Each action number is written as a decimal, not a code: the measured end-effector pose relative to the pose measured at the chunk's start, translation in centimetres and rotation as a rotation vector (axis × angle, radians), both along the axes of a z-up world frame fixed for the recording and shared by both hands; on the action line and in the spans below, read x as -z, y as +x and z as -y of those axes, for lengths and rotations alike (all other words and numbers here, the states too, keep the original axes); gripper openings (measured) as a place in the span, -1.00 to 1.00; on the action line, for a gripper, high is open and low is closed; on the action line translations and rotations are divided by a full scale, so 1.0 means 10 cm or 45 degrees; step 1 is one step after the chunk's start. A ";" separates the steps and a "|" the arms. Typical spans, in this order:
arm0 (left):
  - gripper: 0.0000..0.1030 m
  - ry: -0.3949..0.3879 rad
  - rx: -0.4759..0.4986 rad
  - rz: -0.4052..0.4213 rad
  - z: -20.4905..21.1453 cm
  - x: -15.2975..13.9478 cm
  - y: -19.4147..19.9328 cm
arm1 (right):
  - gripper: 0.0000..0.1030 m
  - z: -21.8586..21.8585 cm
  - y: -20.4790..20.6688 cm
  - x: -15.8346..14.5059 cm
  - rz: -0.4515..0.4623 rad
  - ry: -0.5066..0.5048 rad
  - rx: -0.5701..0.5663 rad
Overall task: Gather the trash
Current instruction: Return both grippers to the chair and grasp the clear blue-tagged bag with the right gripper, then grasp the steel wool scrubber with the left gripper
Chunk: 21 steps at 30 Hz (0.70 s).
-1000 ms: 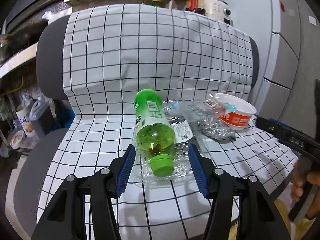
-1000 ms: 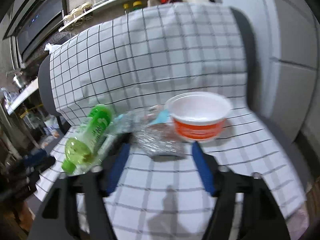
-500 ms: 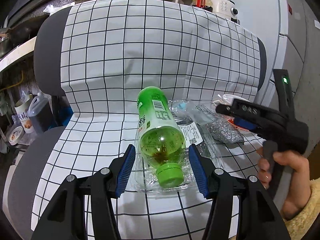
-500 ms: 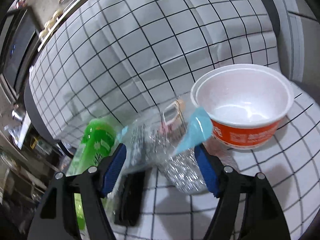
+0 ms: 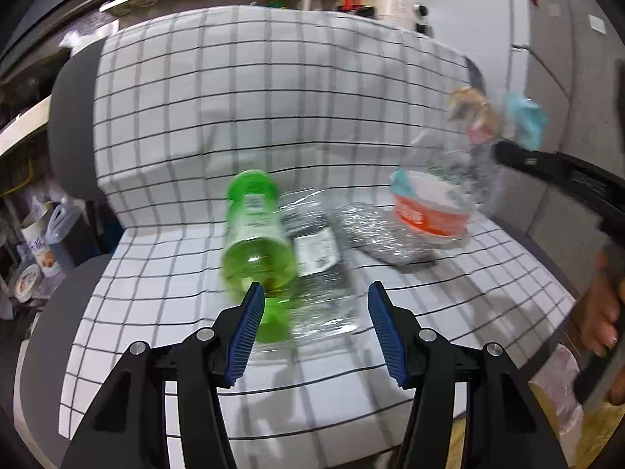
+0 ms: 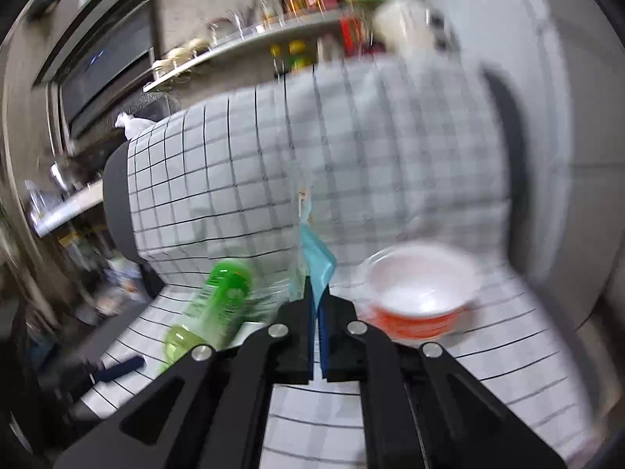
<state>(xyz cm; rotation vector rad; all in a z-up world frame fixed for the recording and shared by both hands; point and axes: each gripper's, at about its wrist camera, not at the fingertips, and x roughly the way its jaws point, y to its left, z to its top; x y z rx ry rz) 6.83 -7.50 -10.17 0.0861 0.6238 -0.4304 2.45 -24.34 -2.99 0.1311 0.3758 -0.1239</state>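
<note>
1. Right gripper: jaws seen pressed together on a thin clear wrapper (blue patch on it), which sticks up from the pads. In the left wrist view the wrapper is held in the air at the right, above the orange bowl.
2. Left gripper: jaws stand apart, nothing held. Cap end of the green bottle is seen just at the left pad; contact cannot be told from the blur.
3. Remaining trash lies on the checked cover of the chair: green bottle on its side, a flattened clear bottle beside it, a silvery packet between that and the bowl.
4. Risks, judged:
   - Wrapper is pinched only at an edge; a fast swing could let it slip out.
   - Bottle is round and lies on a soft, sloped seat; a nudge from the left pad could roll it off the front edge.
   - Clear bottle overlaps the green one (edges hard to read), so both could be caught in one closing.
   - Bowl could be clipped and tipped if the right hand is brought back low.
</note>
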 end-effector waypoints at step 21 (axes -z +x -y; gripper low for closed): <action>0.16 0.117 0.029 -0.232 1.38 0.37 0.85 | -0.96 0.85 -0.92 0.38 0.009 -0.044 0.327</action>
